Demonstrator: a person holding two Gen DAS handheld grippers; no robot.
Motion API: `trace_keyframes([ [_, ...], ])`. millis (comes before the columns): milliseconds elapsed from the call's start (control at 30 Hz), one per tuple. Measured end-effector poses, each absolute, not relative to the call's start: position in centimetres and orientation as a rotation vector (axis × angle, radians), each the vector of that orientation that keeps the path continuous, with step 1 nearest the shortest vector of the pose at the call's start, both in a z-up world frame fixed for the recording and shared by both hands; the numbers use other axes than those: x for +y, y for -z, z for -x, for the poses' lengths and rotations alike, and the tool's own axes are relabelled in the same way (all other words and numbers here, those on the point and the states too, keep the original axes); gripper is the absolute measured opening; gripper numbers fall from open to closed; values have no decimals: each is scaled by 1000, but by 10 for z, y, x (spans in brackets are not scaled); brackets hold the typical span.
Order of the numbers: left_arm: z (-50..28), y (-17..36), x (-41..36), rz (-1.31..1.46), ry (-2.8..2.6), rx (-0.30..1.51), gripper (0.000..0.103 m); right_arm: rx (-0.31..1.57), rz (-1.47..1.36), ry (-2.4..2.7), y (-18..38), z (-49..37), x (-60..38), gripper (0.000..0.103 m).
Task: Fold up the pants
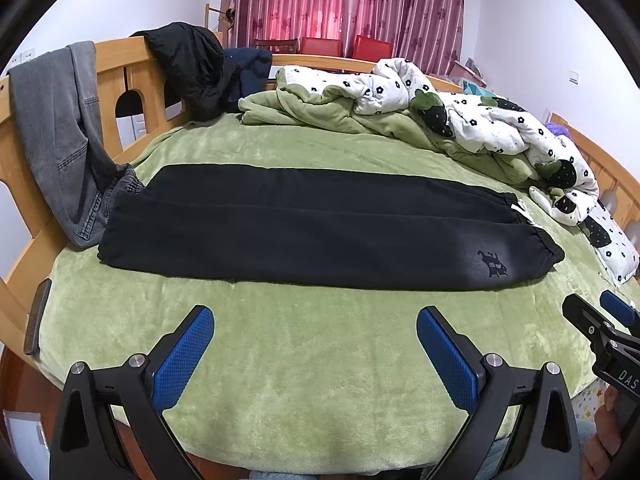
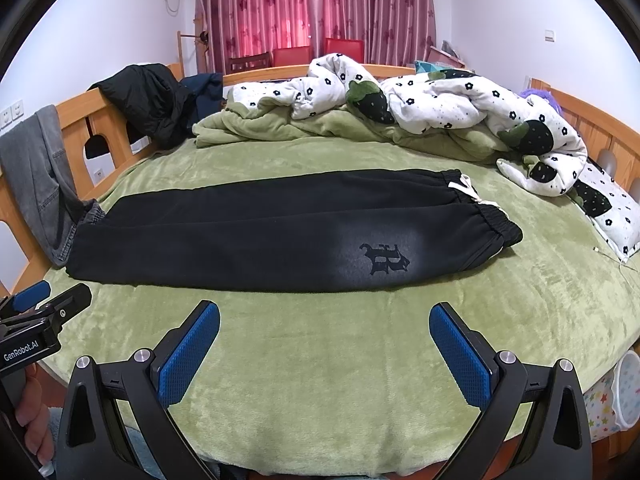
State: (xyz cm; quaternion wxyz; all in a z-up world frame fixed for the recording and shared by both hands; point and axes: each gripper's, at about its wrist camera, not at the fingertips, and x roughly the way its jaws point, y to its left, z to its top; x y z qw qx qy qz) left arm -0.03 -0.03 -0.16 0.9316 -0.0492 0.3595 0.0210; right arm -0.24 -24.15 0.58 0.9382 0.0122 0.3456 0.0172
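Both our grippers, left (image 1: 315, 330) and right (image 2: 324, 328), hang with fingers spread wide, gripping nothing, over the green blanket (image 1: 320, 380). Ahead of the fingertips, apart, black pants (image 2: 256, 232) lie flat, legs stacked, waistband rightward.

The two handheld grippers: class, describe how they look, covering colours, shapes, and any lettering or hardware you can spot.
Each gripper is a black frame that splays into a V, with triangular cut-outs and round silver bolts. The left gripper and right gripper both end in flat rectangular fingers faced with blue dimpled pads. White lettering reads "GenRobot.AI" on the left one's side, seen from the right wrist view, and a partial "DAS" on the right one's.
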Motion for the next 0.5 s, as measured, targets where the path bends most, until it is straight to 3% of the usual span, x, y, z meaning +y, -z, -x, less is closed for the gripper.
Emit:
trace_keyframes([
  [500,-1,2,0,104,-42,738,102,699,-26,-38,-5,5,-242,103],
])
